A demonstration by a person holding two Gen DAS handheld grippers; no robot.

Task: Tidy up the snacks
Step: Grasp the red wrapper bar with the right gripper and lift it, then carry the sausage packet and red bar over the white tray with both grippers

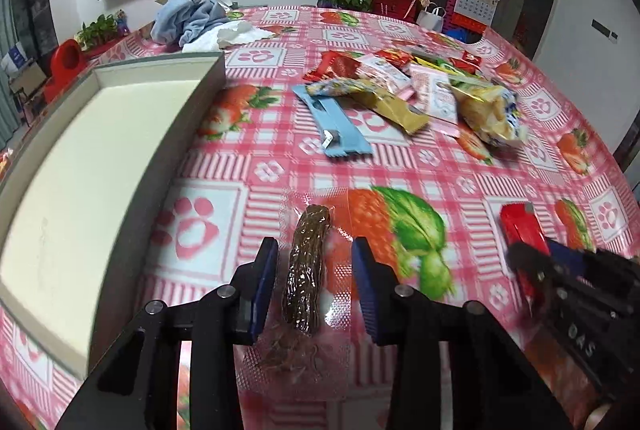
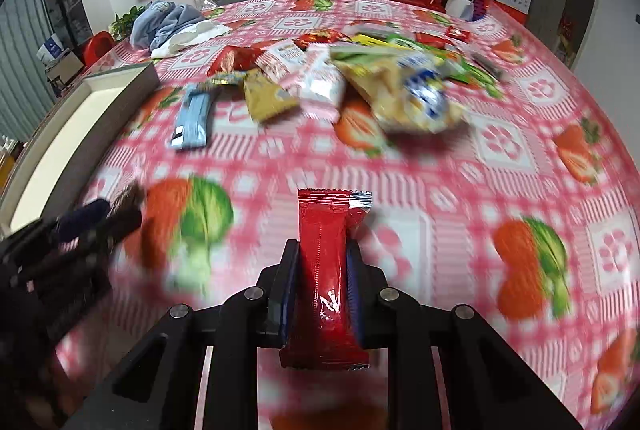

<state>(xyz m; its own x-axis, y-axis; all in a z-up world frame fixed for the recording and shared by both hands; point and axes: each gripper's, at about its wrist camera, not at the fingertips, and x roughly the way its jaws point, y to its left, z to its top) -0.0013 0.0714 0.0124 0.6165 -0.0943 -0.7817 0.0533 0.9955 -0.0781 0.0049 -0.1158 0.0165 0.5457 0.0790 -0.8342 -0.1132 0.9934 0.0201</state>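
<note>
- Right gripper (image 2: 322,262): jaws clamped on a red snack packet (image 2: 324,270), pads pressing both sides; the packet points forward, its crimped end sticks out past the fingertips.
- Left gripper (image 1: 314,262): jaws partly apart, straddling a clear vacuum pouch with a brown snack (image 1: 306,270); the clear film edges reach both pads, but cannot tell if they pinch it. The pouch lies on the tablecloth (image 1: 460,197).
- Left view also catches the right gripper with the red packet at the lower right.
- Shallow grey box with cream floor (image 1: 80,165) sits left of both grippers, nothing visible inside.
- Snack pile (image 1: 400,89) further back, mid-table: light blue bar wrapper (image 1: 332,121) nearest the box, then a mustard-yellow packet (image 1: 392,105), pink-white packets, a yellow-blue bag (image 1: 488,109), red ones behind.
- Heap of blue clothes (image 1: 188,17) at the far edge, well apart from the snacks.
</note>
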